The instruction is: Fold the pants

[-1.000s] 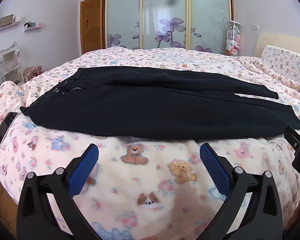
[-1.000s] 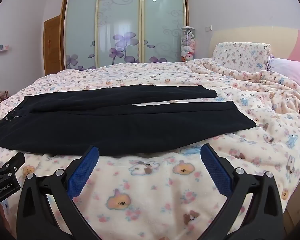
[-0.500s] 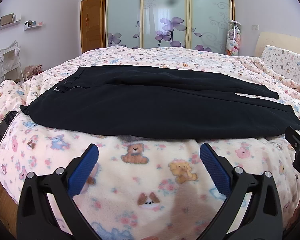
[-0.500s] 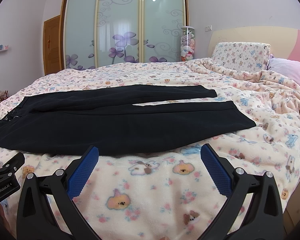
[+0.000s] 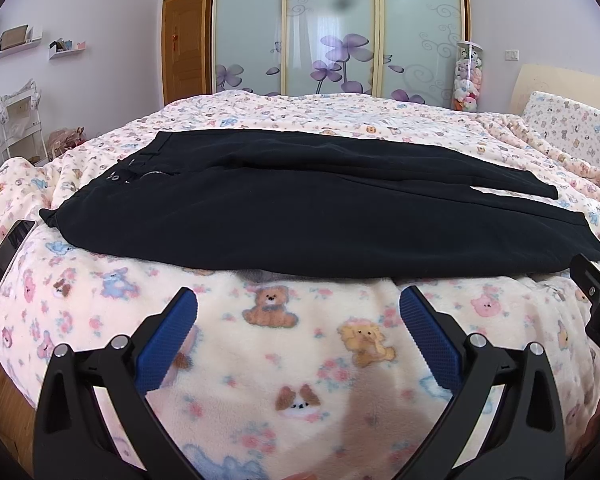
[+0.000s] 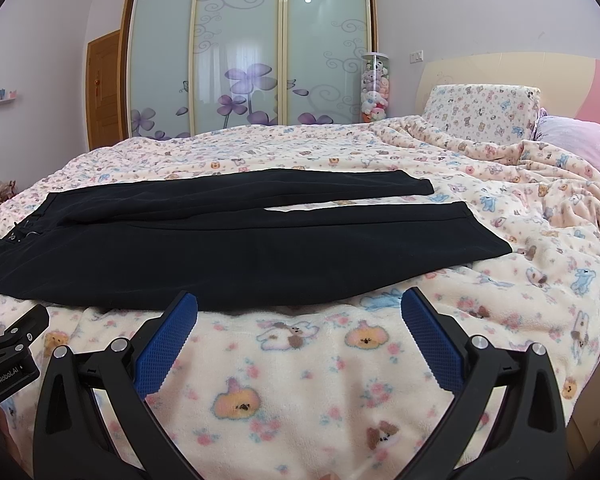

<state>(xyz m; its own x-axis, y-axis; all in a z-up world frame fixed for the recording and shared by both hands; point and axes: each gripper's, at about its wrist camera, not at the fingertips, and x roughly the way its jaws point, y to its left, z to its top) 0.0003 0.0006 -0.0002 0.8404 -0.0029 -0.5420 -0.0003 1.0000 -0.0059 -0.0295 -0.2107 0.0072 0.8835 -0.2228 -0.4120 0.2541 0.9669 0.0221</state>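
Left wrist view: left gripper (image 5: 298, 306) spread wide, nothing between the blue pads (image 5: 168, 340), hovering over the bear-print blanket (image 5: 300, 360) just short of the pants' near edge. Black pants (image 5: 300, 216) lie flat across the bed, waistband toward 9 o'clock with buttons and zipper showing, legs running to 3 o'clock, hems slightly apart. Phone (image 5: 6, 256) lies on the blanket at 9 o'clock, just beside the waistband corner. Part of the right gripper shows at the 3 o'clock edge, near the near leg's hem.

Right wrist view: right gripper (image 6: 299, 306) also wide apart and empty, tips just at the near edge of the pants (image 6: 236, 256); contact unclear. Left gripper body visible at 8 o'clock. Pillow (image 6: 482, 114) at 2 o'clock, sliding wardrobe (image 6: 252, 52) at 12.
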